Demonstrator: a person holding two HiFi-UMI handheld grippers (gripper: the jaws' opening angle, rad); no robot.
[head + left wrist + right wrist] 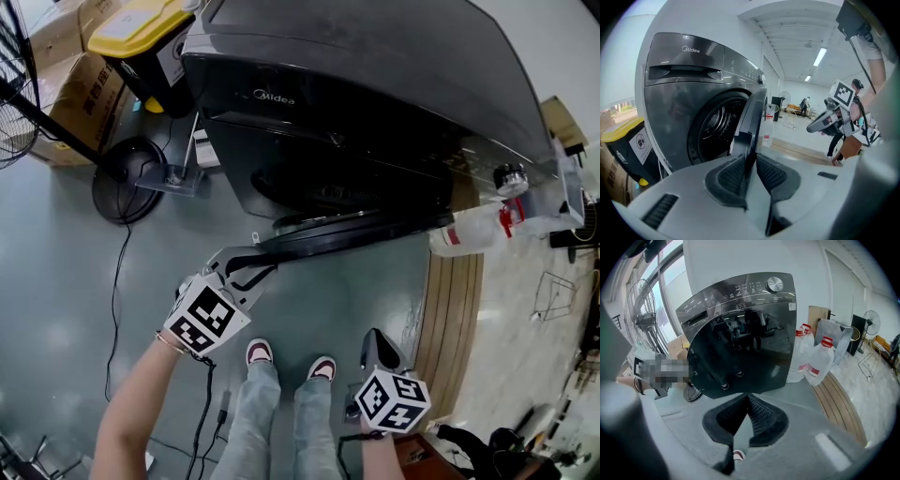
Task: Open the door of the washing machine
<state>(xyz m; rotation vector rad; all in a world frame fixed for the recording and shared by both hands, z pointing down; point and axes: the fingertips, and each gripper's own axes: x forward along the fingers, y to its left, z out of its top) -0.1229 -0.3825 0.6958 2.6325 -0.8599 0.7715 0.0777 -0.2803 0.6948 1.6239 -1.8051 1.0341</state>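
Door-opening is partly done: the round, dark glossy door (752, 117) of the dark grey front-loading washing machine (375, 84) stands swung out from the black drum opening (712, 126). My left gripper (751, 161) has its jaws narrowed onto the door's free edge, one ribbed pad on each face of the thin rim. My right gripper (746, 401) hangs low and well apart from the machine, its jaws pressed together on nothing.

To carry the swing well, I judge I should hold the clamp firm and draw the edge round the hinge's arc instead of straight toward me. The tongs should turn with the door so the pads neither slide off the rim nor twist it. The white plastic jugs with red caps (820, 359) stand just beside the machine on the hinge side, so I would slow down as the door nears them.
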